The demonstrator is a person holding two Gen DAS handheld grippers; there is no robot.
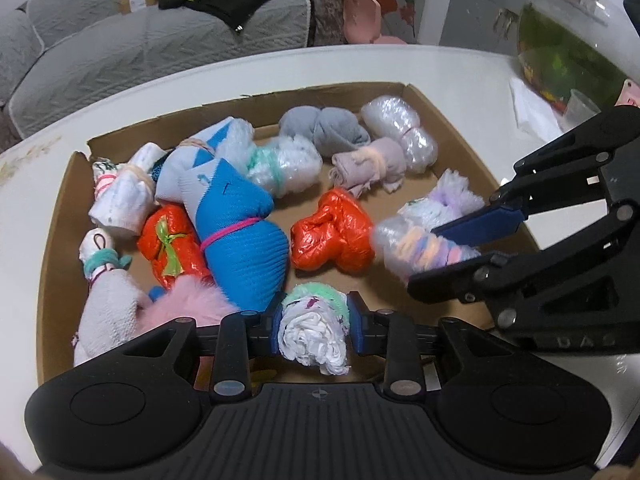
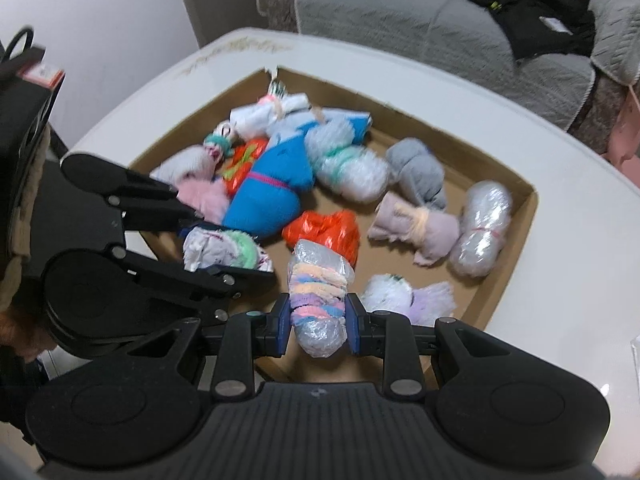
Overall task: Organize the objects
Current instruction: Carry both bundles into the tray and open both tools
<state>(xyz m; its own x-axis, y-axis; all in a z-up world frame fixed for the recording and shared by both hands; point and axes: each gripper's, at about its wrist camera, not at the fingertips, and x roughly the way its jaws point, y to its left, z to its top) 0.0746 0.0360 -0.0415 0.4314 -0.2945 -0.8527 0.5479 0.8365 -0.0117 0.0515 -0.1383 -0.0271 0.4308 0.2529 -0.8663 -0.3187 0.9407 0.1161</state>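
Observation:
A shallow cardboard tray (image 1: pixel 56 216) (image 2: pixel 516 216) on a white table holds several rolled bundles. My left gripper (image 1: pixel 314 326) is shut on a white bundle with a green band (image 1: pixel 314 328), above the tray's near edge; it also shows in the right wrist view (image 2: pixel 224 250). My right gripper (image 2: pixel 318 320) is shut on a clear plastic bundle with pastel bands (image 2: pixel 318 292), seen in the left wrist view (image 1: pixel 420 248) at the tray's right side. A big blue bundle (image 1: pixel 240 240) (image 2: pixel 268 196) and an orange bundle (image 1: pixel 332 236) (image 2: pixel 324 228) lie in the tray.
A fish tank (image 1: pixel 568 48) and a plastic cup (image 1: pixel 580 106) stand on the table (image 1: pixel 240 76) at the far right. A grey sofa (image 1: pixel 140 36) (image 2: pixel 420 12) with black clothing (image 2: pixel 532 16) lies beyond the table. A pink chair (image 1: pixel 360 14) stands behind.

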